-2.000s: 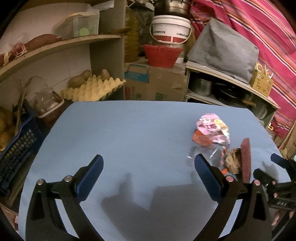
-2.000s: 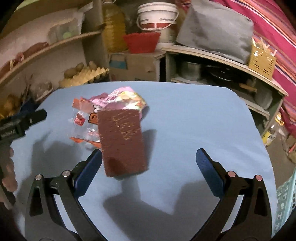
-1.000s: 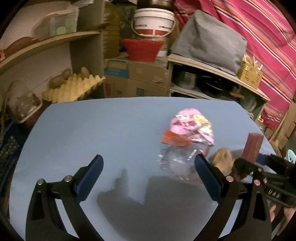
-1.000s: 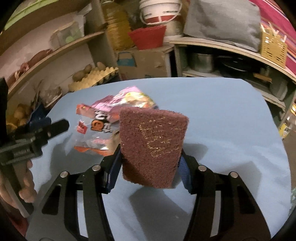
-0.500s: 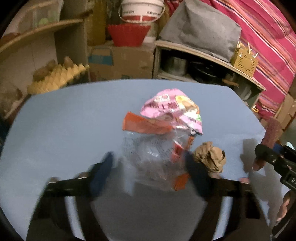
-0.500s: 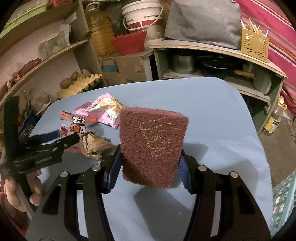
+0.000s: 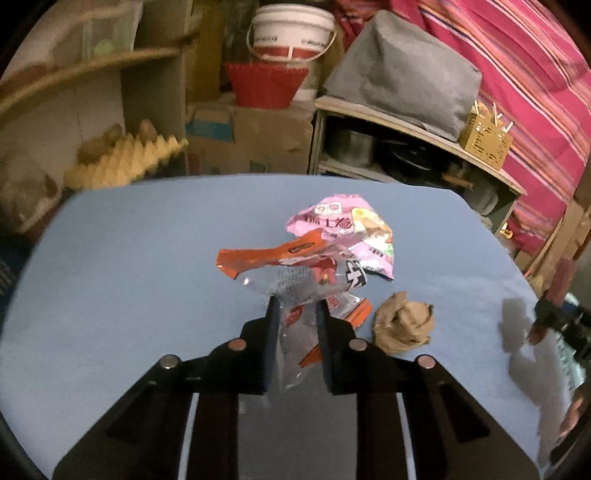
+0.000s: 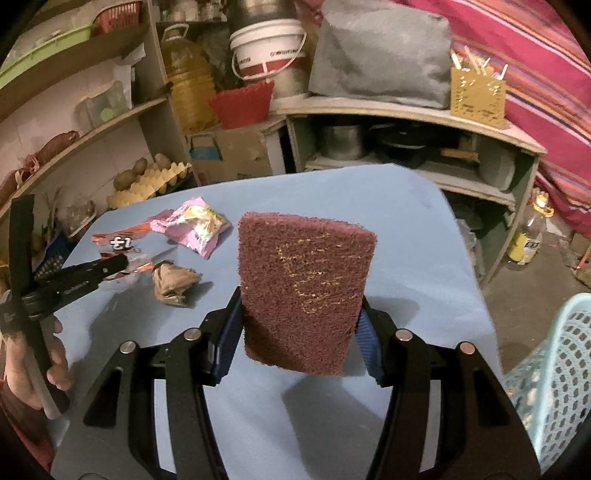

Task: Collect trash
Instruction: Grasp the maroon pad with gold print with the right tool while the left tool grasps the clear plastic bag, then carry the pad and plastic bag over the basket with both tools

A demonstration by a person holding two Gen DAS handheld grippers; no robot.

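My left gripper (image 7: 295, 314) is shut on a clear and orange plastic wrapper (image 7: 295, 266) on the blue table (image 7: 129, 277). A pink snack bag (image 7: 351, 225) lies just behind it and a crumpled brown paper ball (image 7: 402, 325) lies to its right. My right gripper (image 8: 299, 325) is shut on a maroon scouring pad (image 8: 303, 291) and holds it upright above the table's right side. The right wrist view shows the left gripper (image 8: 122, 264) at the wrapper (image 8: 118, 243), with the pink bag (image 8: 192, 225) and the paper ball (image 8: 173, 282) beside it.
A pale blue mesh basket (image 8: 554, 369) stands off the table's right edge. Shelves with an egg tray (image 7: 122, 162), a red bowl (image 7: 266, 85), a white bucket (image 7: 291, 33) and pots stand behind the table. A bottle (image 8: 528, 236) stands on the floor at right.
My left gripper moved forward to the trash pile and shut on the clear and orange wrapper. My right gripper shut on the scouring pad, lifted it and drew back to the right.
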